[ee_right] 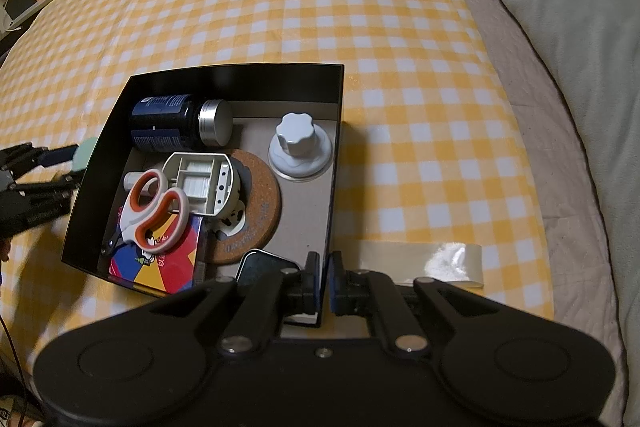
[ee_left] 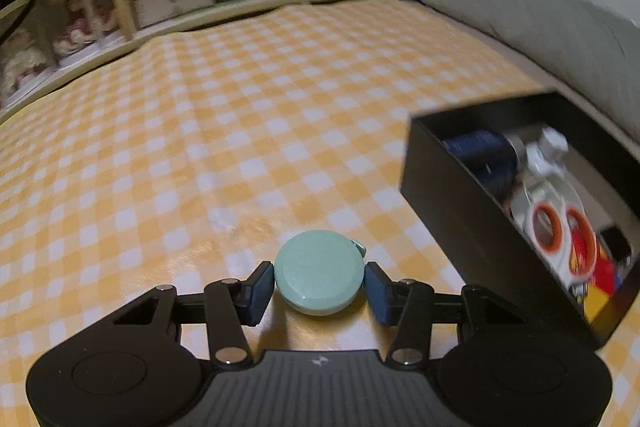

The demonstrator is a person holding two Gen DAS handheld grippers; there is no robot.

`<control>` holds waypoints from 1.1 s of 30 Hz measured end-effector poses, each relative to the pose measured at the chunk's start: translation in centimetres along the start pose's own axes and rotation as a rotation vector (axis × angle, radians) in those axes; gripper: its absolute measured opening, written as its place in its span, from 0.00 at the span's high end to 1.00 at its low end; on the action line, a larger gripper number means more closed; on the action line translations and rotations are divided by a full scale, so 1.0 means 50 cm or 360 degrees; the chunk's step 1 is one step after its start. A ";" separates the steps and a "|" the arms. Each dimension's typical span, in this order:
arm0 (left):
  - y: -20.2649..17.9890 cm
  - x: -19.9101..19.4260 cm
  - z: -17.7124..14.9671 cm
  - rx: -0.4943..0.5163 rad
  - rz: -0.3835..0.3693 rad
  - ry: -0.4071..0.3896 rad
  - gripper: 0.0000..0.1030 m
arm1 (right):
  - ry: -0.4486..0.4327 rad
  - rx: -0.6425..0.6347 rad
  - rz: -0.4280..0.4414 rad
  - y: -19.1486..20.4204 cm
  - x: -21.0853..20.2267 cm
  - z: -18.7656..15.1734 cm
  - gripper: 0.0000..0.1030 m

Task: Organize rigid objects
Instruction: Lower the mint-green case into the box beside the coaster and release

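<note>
Right claw (ee_right: 325, 281) clamped on black box (ee_right: 338, 155) near wall; scissors (ee_right: 150, 215), bottle (ee_right: 168, 125) inside.

Supporting surface: a bed (ee_right: 560, 227) covered by a yellow-and-white checked cloth (ee_right: 280, 7), lying flat. Directly on the cloth: one black open-topped box (ee_right: 338, 147), standing upright near the front (its contents are carried by the box, not the cloth). A strip of clear tape (ee_right: 420, 259) is stuck across the cloth's front right edge. A grey pillow (ee_right: 560, 7) lies along the bed's right side, beside the cloth.
</note>
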State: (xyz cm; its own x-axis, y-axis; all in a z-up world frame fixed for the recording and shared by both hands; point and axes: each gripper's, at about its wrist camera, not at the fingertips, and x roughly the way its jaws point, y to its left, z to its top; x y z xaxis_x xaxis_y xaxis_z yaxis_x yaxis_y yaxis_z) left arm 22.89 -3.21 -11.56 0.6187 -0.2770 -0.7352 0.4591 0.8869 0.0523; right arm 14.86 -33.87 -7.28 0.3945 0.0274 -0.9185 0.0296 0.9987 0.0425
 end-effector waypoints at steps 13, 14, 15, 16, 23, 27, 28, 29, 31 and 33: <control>-0.064 -0.111 0.101 -0.0103 -0.0240 -0.0274 0.51 | 0.0001 0.0000 -0.0002 0.002 0.000 0.001 0.95; -0.086 -0.112 0.104 -0.0079 -0.0283 -0.0260 0.51 | 0.0001 0.0000 -0.0001 0.002 0.000 0.001 0.95; -0.105 -0.113 0.106 -0.0055 -0.0319 -0.0245 0.51 | 0.0001 0.0001 -0.0001 0.002 0.000 0.001 0.95; -0.126 -0.113 0.107 -0.0031 -0.0348 -0.0229 0.51 | 0.0001 0.0000 -0.0002 0.002 0.000 0.001 0.95; -0.243 -0.100 0.088 0.0110 -0.0482 -0.0152 0.51 | 0.0001 0.0003 0.0000 0.003 -0.001 0.001 0.95; -0.287 -0.085 0.080 0.0181 -0.0507 -0.0161 0.51 | 0.0001 0.0001 -0.0001 0.003 0.000 0.001 0.95; -0.297 -0.080 0.079 0.0184 -0.0514 -0.0164 0.51 | 0.0001 0.0001 -0.0001 0.003 0.001 0.001 0.95; -0.308 -0.073 0.080 0.0191 -0.0517 -0.0165 0.51 | 0.0001 0.0001 -0.0002 0.003 0.000 0.001 0.95; -0.331 -0.062 0.080 0.0213 -0.0518 -0.0156 0.51 | 0.0001 0.0003 -0.0001 0.003 0.000 0.001 0.95; -0.350 -0.051 0.080 0.0225 -0.0522 -0.0141 0.51 | 0.0001 0.0002 -0.0001 0.003 0.001 0.001 0.95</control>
State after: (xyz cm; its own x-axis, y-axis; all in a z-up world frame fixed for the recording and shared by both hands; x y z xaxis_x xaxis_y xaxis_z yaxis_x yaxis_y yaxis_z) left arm 15.83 -19.49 -7.89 0.4739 -0.5744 -0.6675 0.7218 0.6876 -0.0792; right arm 14.92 -33.72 -7.27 0.3939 0.0267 -0.9188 0.0310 0.9986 0.0423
